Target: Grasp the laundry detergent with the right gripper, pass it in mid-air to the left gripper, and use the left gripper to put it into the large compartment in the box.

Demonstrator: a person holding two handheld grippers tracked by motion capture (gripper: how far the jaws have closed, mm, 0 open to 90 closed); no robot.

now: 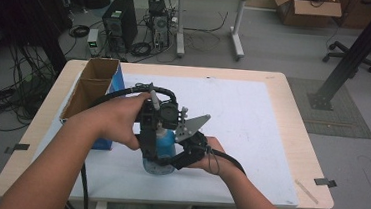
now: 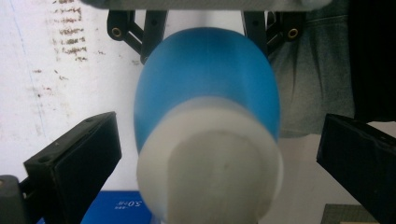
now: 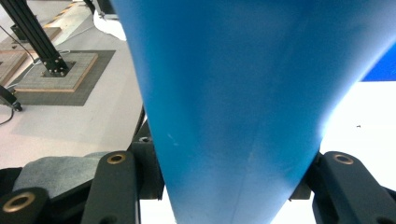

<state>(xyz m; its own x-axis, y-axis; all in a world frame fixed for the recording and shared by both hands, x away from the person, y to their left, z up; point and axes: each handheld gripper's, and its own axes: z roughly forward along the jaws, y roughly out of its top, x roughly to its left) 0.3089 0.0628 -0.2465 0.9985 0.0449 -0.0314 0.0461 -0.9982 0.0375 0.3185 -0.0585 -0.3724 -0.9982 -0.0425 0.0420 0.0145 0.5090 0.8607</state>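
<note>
High view: your right gripper (image 1: 169,156) is clamped on the blue bottle (image 1: 164,142) to steady it; left gripper (image 1: 153,132) jaws apart w/ white cap (image 2: 210,163) between, prob. for uncapping.

blue bottle (image 2: 205,84), white cap (image 2: 210,163), black tools

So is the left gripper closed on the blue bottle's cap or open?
Open. In the left gripper view both jaws of the left gripper stand clear of the white cap of the blue bottle.

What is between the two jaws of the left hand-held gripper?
The white cap end of the blue bottle sits between them in the left gripper view, with bare gaps on both sides; the pads do not touch it.
</note>
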